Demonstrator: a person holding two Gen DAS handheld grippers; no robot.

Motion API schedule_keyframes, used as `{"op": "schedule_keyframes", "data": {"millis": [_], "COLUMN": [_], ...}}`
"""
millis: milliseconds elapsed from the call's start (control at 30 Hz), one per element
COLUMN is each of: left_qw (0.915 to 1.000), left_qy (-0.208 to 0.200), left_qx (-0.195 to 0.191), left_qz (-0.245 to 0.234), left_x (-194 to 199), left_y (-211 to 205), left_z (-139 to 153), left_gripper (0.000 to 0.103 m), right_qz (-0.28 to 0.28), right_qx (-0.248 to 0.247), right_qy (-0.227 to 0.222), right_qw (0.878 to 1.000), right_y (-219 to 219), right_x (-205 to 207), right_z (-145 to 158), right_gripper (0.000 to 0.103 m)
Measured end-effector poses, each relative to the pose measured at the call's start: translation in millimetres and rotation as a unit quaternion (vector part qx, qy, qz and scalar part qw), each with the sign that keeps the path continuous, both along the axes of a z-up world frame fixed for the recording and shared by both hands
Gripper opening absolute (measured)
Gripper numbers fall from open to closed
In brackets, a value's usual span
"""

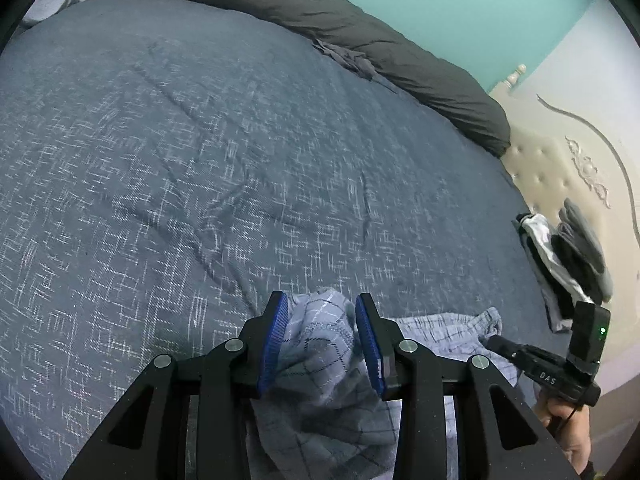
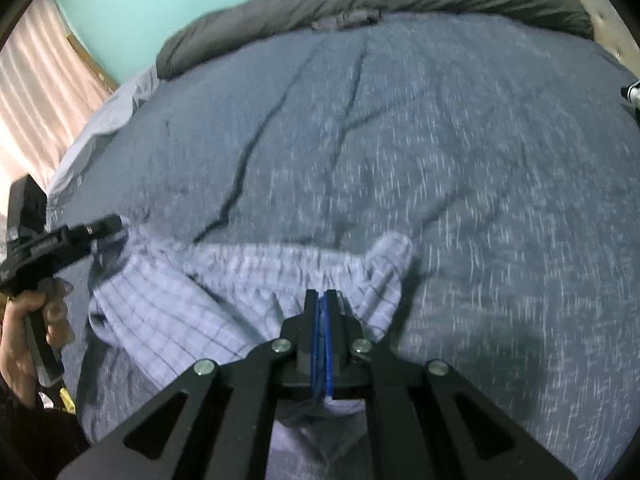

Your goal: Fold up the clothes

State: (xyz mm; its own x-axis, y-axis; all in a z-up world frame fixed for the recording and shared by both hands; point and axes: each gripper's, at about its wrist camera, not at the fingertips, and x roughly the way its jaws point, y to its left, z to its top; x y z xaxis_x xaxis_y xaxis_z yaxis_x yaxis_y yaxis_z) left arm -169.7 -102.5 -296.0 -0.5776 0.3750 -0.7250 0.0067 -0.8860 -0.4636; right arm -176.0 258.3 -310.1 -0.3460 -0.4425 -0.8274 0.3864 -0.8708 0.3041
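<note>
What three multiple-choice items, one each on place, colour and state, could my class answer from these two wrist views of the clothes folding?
1. Where does the light blue checked cotton garment lie?
A. on the grey-blue flecked bedspread
B. on the floor
C. on a chair

2. What colour are the pads of the left hand-held gripper?
A. red
B. blue
C. white

3. How do the right hand-held gripper's jaws stand?
A. wide open
B. shut on the garment
C. out of view

Answers:
1 A, the bedspread surrounds the garment.
2 B, both ribbed pads are blue.
3 B, the pads meet with cloth pinched between them.
</note>
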Motion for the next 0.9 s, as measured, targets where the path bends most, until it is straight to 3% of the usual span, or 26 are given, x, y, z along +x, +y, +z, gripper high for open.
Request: {"op": "schedule_keyframes", "data": {"millis": [67,167,333,367,467,667,867,900], "left_qw": [1.0,0.9999,0.9997,0.9997,0.9993,0.9994,0.9999,0.9998], "left_qy": [-0.002,-0.005,-0.003,-0.003,-0.003,0.0,0.004,0.004], "left_qx": [-0.003,-0.007,-0.013,-0.015,-0.02,-0.013,0.013,0.018], "left_qz": [-0.005,-0.013,-0.019,-0.021,-0.031,-0.032,-0.005,0.0], "left_x": [3.6,9.2,18.0,19.1,19.9,11.7,-5.8,-9.2], "left_y": [2.0,5.1,5.4,5.1,6.7,3.0,-12.0,-14.2], "left_z": [-1.8,-4.6,-4.1,-5.0,-6.6,-3.4,1.4,1.3], "left_gripper": [0.029,0.025,0.024,0.024,0.024,0.024,0.026,0.026], "right_qz": [0.005,-0.002,-0.047,-0.059,-0.096,-0.13,-0.106,-0.101], "right_qx": [0.003,0.005,-0.042,-0.049,-0.062,-0.052,-0.043,-0.041], "right_qy": [-0.023,-0.039,-0.011,0.001,0.019,-0.014,-0.011,-0.009], "right_qw": [1.0,0.999,0.998,0.997,0.993,0.99,0.993,0.994], "right_y": [-1.0,1.1,17.9,21.9,31.7,35.4,22.6,20.9], "right_x": [0.8,4.1,2.5,1.8,-8.5,-29.5,-32.9,-32.7], "right_z": [-7.3,-10.8,16.7,23.3,31.4,3.0,-1.0,-1.3], "right_gripper": [0.002,0.002,0.007,0.011,0.046,0.046,0.046,0.04]}}
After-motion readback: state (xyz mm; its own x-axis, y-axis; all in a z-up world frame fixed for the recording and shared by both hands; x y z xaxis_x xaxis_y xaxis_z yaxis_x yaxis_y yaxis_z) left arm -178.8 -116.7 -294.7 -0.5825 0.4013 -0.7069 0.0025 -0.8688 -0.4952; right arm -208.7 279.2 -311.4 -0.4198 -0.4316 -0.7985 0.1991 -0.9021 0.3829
